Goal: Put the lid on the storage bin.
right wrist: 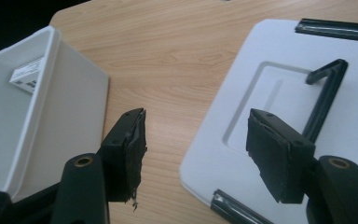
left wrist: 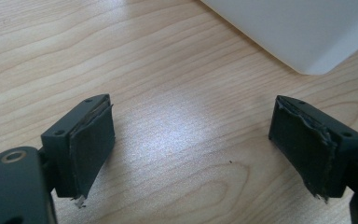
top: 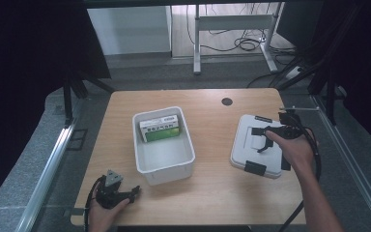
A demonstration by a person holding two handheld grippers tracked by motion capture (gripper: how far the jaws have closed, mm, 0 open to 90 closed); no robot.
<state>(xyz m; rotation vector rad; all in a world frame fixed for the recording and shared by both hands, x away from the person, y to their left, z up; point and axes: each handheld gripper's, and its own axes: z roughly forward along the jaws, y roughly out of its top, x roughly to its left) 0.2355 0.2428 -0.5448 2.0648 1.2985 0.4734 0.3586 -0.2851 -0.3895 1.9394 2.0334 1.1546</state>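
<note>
A white bin [top: 164, 166] stands mid-table with a green and white box [top: 160, 129] lying at its far end. To its right a white lid [top: 245, 145] with a black handle [top: 260, 140] and black clips lies flat on the table. My right gripper [top: 265, 139] hovers over the lid, open; in the right gripper view [right wrist: 196, 135] one jaw is above the lid [right wrist: 279, 84] and the other above bare wood beside the bin [right wrist: 42, 126]. My left gripper [top: 133, 193] rests at the front left, open and empty [left wrist: 191, 126], facing the bin's corner [left wrist: 303, 32].
The wooden table [top: 212, 193] has a small dark round hole [top: 227, 101] near its far edge. Metal rails run along both sides, and a desk frame with cables stands beyond the table.
</note>
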